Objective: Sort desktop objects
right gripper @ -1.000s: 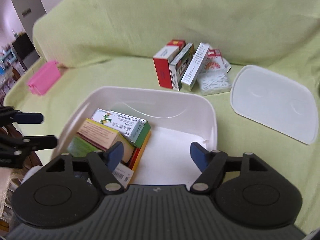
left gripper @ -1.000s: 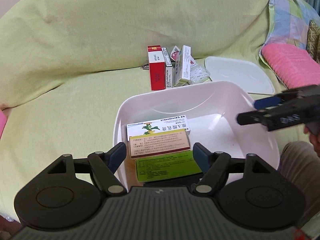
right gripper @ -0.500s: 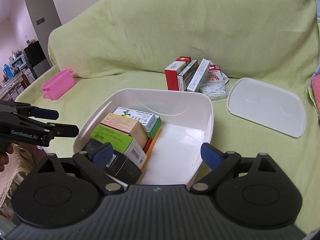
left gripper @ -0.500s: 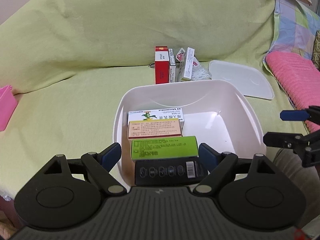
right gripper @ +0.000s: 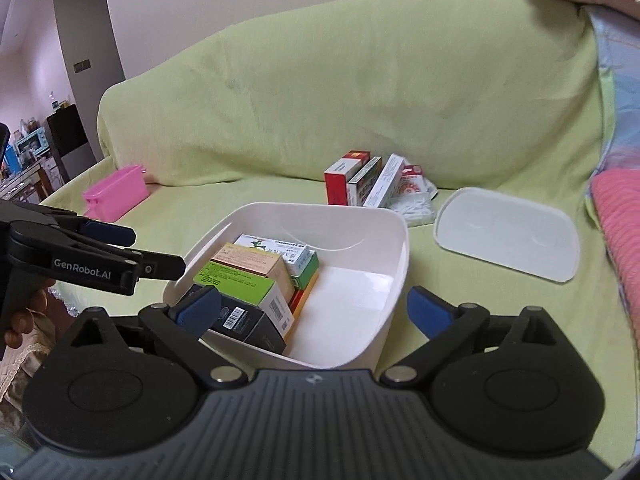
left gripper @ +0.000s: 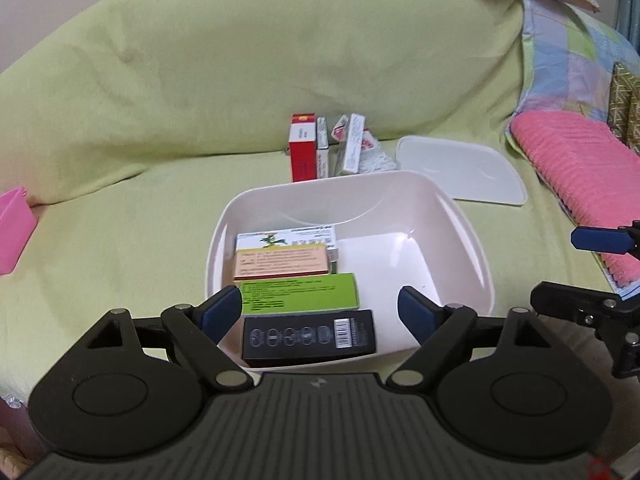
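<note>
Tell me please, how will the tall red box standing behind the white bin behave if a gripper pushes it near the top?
The red box stands upright on a narrow end on the soft sofa cover, so it probably tips easily. It looks like thin cardboard, likely light. The boxes leaning beside it may fall too.

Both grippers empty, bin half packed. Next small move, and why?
Probably send the right gripper forward over the white bin to the red box, first of the upright row behind it. Both grippers are open and empty, the bin's right half is bare, and boxes remain outside.
</note>
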The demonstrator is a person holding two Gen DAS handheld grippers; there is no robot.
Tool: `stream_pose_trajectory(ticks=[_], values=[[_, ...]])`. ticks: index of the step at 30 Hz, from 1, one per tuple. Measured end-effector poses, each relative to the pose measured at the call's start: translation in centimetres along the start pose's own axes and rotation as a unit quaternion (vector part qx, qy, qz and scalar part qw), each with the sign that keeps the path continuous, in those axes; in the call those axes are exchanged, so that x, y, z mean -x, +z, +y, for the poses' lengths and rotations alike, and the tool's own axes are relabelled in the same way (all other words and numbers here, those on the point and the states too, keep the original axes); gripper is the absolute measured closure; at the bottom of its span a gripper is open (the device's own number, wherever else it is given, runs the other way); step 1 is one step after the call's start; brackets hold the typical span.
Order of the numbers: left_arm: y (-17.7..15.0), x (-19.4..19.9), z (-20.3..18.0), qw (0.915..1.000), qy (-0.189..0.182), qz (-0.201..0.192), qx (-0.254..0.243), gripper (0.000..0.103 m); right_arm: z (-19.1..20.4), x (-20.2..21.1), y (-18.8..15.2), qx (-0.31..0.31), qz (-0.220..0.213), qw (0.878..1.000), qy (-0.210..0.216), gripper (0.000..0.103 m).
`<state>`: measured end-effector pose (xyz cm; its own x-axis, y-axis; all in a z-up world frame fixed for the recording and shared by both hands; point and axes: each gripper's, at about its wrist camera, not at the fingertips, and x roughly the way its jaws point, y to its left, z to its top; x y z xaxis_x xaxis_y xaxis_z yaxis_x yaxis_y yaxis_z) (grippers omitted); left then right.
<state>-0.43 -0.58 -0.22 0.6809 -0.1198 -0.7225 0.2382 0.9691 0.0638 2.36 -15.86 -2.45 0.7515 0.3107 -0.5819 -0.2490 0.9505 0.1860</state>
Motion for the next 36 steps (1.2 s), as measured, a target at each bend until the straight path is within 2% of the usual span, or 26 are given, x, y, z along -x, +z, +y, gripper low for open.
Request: stream_pose_trajectory(ticks=[8, 22, 29, 33, 36], values=[[-1.5, -0.2, -0.7, 1.0000, -0.006, 0.008, 0.000, 0.014, -0.5, -0.6, -0.4, -0.017, 0.008, 1.000, -0.014, 0.001], [-2.5, -1.6, 1.0, 0.9981, 0.036, 0.028, 0.042, 0.014, -1.0, -5.7, 1.2, -0.010, 0.056, 0.998, -0.027, 0.001], [-1.1, -3.1, 0.0, 0.9981, 0.045, 0.029, 0.032, 0.014, -2.2, -6.7, 2.7, 0.005, 0.053, 0.997, -0.062, 0.001], [0.7, -4.1, -0.8, 0.9983, 0.048, 0.027, 0.020, 0.014, -2.9, -6.3, 4.0, 0.014, 0.043, 0.995, -0.090, 0.001], [2.2, -4.4, -1.6, 0.9987, 0.045, 0.018, 0.012, 0.014, -3.7, -5.8, 4.9, 0.012, 0.042, 0.995, -0.094, 0.001]])
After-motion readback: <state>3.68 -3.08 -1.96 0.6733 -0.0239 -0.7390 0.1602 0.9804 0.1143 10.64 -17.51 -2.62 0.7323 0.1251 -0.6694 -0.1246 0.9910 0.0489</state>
